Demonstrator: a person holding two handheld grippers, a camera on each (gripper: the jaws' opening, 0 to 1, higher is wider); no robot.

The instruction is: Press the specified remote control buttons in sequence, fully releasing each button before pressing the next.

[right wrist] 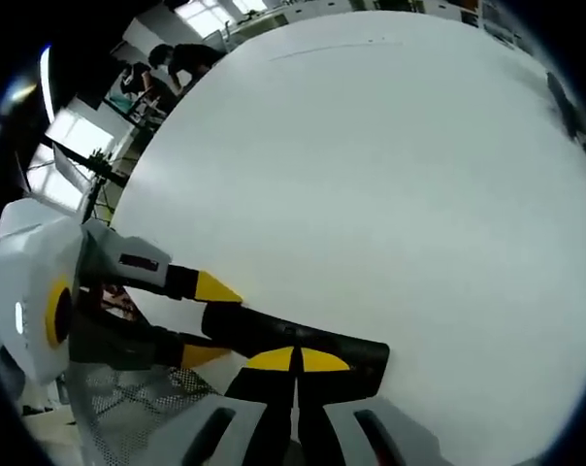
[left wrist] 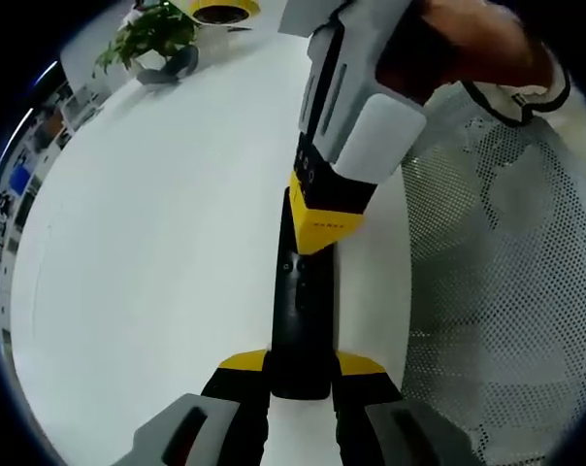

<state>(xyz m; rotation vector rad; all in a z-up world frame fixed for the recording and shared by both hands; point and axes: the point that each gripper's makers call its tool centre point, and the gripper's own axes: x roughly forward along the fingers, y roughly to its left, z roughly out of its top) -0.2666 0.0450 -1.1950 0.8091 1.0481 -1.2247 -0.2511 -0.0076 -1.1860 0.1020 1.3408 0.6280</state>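
A long black remote lies on the white table, near its edge. My left gripper is shut on the remote's near end, one yellow-tipped jaw on each side. From above, my right gripper comes down with its yellow tips together, resting on the remote's far part. In the right gripper view, the right gripper is shut, its tips touching the top of the remote. The left gripper enters from the left and clamps the remote's other end. I cannot make out which button lies under the tips.
A potted plant and a yellow-rimmed object stand at the table's far end. A white mesh chair sits just past the table edge beside the remote. A hand holds the right gripper. People are in the background.
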